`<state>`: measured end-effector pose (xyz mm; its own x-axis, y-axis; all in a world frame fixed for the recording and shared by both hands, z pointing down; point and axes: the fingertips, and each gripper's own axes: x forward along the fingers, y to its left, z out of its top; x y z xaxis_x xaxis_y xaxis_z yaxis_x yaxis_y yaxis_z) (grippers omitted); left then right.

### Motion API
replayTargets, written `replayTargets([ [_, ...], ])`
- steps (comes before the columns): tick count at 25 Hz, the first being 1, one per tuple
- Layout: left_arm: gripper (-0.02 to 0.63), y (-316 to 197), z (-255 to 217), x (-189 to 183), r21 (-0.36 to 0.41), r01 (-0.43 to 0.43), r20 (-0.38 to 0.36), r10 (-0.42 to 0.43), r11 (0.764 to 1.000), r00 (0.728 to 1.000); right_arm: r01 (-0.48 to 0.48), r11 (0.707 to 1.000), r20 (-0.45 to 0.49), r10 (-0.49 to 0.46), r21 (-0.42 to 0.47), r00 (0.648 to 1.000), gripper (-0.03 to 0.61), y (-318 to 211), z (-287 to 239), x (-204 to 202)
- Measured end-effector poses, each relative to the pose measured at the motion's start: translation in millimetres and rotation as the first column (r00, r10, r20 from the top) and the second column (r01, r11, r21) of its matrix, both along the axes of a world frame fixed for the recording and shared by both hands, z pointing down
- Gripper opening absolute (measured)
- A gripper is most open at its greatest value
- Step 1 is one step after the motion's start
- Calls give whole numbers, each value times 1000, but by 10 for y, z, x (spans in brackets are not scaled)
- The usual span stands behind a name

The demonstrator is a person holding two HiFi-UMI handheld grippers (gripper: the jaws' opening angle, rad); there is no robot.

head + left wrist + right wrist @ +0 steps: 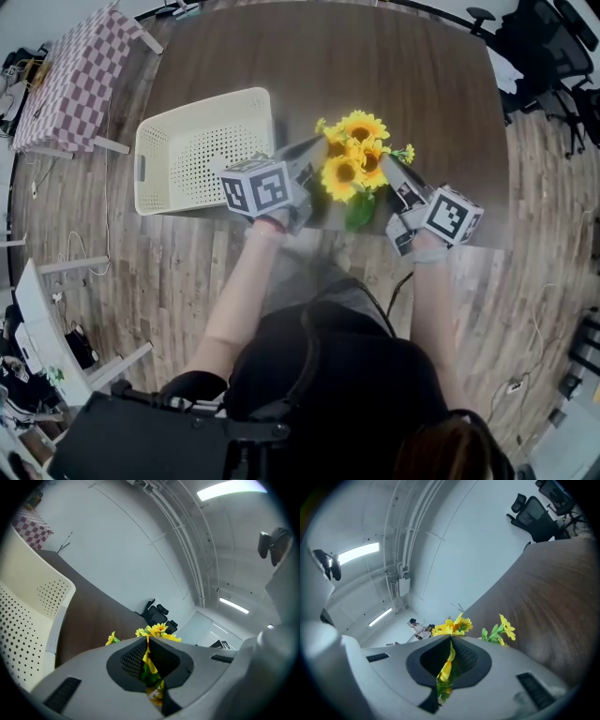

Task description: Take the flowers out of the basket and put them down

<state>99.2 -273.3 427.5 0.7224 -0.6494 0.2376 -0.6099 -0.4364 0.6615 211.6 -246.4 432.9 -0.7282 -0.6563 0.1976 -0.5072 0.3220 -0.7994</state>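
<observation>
Left claw (148, 639) and right claw (451, 640) both clamped on the yellow flowers (353, 155), one per side. Bunch is outside the white basket (197, 150), just right of it, at table (375, 66) near edge.

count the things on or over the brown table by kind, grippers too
basket: 1
flower bunch: 1
grippers: 2 (left gripper, right gripper, each shut on the flower bunch)
total: 4
</observation>
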Motion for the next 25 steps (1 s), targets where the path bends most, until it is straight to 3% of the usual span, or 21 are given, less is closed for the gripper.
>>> replayTargets([
  [25, 8, 55, 294, 60, -63, 22, -30, -24, 998, 999, 30, 997, 30, -28, -67, 999, 2, 12, 232, 8],
])
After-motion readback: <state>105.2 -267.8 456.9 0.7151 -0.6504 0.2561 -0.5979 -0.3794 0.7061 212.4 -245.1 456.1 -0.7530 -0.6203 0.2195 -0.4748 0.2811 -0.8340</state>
